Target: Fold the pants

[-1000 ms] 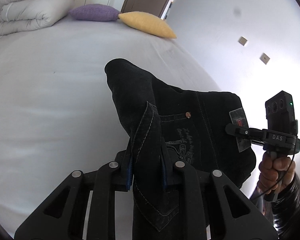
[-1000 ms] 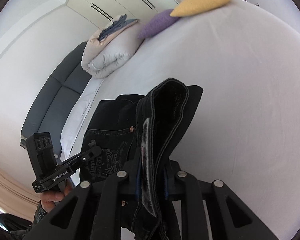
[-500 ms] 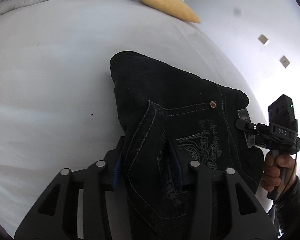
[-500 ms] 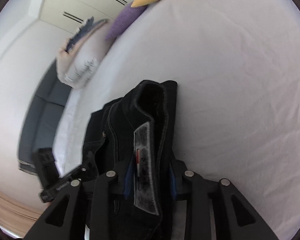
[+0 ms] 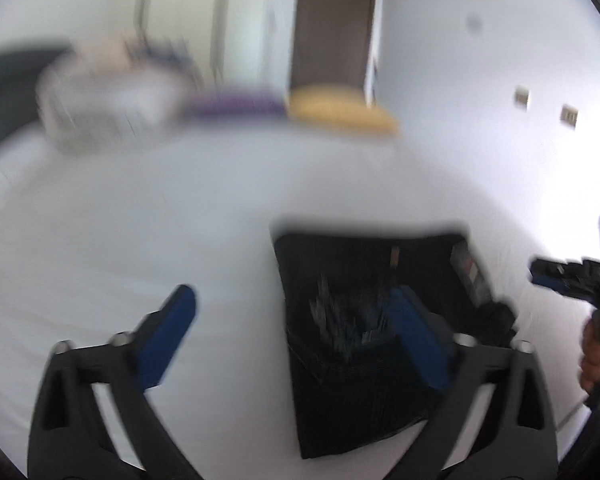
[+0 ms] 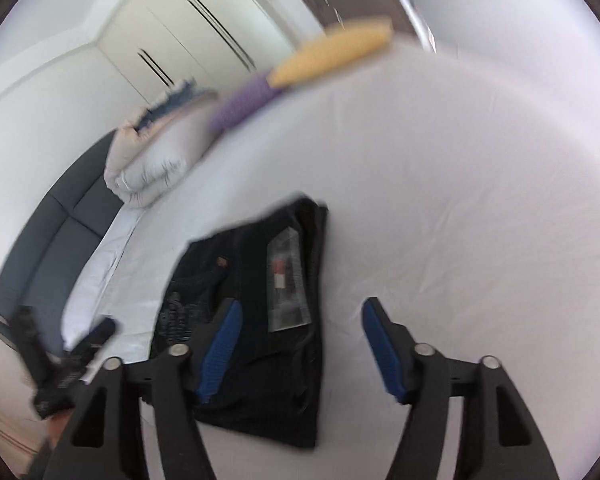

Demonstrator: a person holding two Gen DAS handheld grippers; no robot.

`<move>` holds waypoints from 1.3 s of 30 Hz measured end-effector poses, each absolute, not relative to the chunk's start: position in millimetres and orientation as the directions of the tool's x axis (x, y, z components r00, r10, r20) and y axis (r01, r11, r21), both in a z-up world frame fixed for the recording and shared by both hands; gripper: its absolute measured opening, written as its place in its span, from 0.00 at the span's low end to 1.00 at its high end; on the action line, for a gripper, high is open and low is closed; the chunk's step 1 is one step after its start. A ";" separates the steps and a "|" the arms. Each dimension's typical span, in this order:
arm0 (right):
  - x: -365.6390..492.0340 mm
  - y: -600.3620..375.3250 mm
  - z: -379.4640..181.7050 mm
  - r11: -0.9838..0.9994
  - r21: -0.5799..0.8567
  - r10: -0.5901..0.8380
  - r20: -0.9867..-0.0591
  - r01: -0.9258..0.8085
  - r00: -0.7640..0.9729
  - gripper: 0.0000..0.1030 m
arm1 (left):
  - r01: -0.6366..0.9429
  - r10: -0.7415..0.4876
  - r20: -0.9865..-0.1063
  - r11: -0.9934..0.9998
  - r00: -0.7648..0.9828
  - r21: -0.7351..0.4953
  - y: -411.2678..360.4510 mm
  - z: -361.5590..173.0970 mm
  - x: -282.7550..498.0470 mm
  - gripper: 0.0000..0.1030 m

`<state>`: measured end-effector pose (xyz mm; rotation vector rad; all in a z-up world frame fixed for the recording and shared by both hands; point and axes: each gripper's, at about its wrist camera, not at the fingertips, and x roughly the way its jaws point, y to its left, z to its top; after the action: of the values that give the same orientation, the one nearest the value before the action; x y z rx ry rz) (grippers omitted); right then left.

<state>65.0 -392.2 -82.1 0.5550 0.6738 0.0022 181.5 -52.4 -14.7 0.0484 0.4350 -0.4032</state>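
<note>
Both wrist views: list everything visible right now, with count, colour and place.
pants: one, black, folded flat on the bed near the grippers
bed sheet: one, white, under everything
yellow pillow: one, far end of bed
purple pillow: one, beside the yellow one
duvet: one, cream-white, folded at far corner
headboard: one, dark grey, along the bed's side
wardrobe: pale doors, behind the bed
door: one, brown, back wall
left gripper: black, blue pads, open
right gripper: black, blue pads, open
</note>
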 end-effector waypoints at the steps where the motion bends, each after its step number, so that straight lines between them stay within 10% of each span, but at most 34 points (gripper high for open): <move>1: 50.5 -383.1 -67.7 0.875 0.451 0.129 -0.568 0.175 0.813 0.81 | 0.364 -0.343 -0.354 0.931 0.870 -0.007 -54.0 -0.3 163.2 1.00; 9: -67.2 -316.3 61.2 0.955 0.131 -0.242 -0.176 0.266 0.954 1.00 | 0.173 -0.173 -0.022 0.961 0.985 0.214 -52.9 81.6 37.0 1.00; 18: -138.0 -284.0 149.3 0.938 0.112 -0.334 0.034 0.329 0.942 1.00 | 0.262 -0.251 -0.103 0.959 0.963 0.111 -17.9 122.4 -26.9 1.00; 31: -139.0 -252.9 104.9 0.938 0.030 -0.323 -0.289 0.345 0.901 1.00 | 0.213 -0.170 -0.470 0.976 0.866 0.039 -21.2 55.0 -10.1 1.00; 39: -114.1 -243.7 45.3 0.932 0.059 -0.284 -0.493 0.357 0.822 1.00 | 0.181 -0.132 -0.552 0.983 0.824 0.035 -15.9 14.5 11.1 1.00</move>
<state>-114.1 -243.7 45.3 0.1517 0.4997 -0.3425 11.1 -15.9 14.5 0.0866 0.5800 -0.1663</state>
